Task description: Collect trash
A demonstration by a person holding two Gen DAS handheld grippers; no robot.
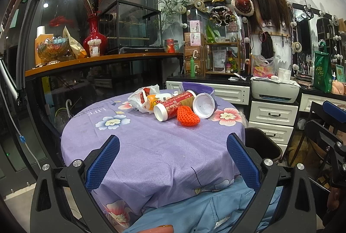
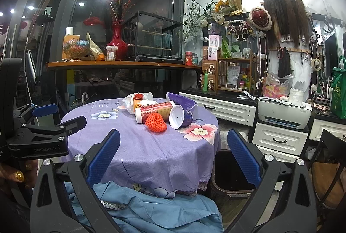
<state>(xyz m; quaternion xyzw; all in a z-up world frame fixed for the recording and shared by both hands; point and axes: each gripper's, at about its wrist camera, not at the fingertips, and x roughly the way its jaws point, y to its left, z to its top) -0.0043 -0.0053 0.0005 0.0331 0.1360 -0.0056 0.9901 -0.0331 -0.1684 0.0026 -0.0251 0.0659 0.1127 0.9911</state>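
Observation:
A pile of trash lies at the far side of a round table with a purple flowered cloth [image 1: 140, 146] [image 2: 151, 146]: a red printed tube [image 1: 173, 104] [image 2: 154, 111] on its side, a tipped blue cup with a white base [image 1: 204, 105] [image 2: 179, 116], an orange knitted piece [image 1: 187, 116] [image 2: 156, 122], a white plastic bag [image 1: 141, 99] [image 2: 138, 101] around an orange-labelled bottle. A dark bin [image 2: 232, 170] [image 1: 262, 144] stands right of the table. My left gripper [image 1: 173, 159] and my right gripper [image 2: 174, 155] are both open and empty, well short of the pile.
The left gripper also shows at the left edge of the right wrist view [image 2: 43, 131]. Blue fabric [image 2: 140, 207] lies under the table's near edge. White drawers [image 2: 279, 140] with a printer [image 2: 284, 111] stand to the right; a cluttered shelf [image 1: 97, 58] behind.

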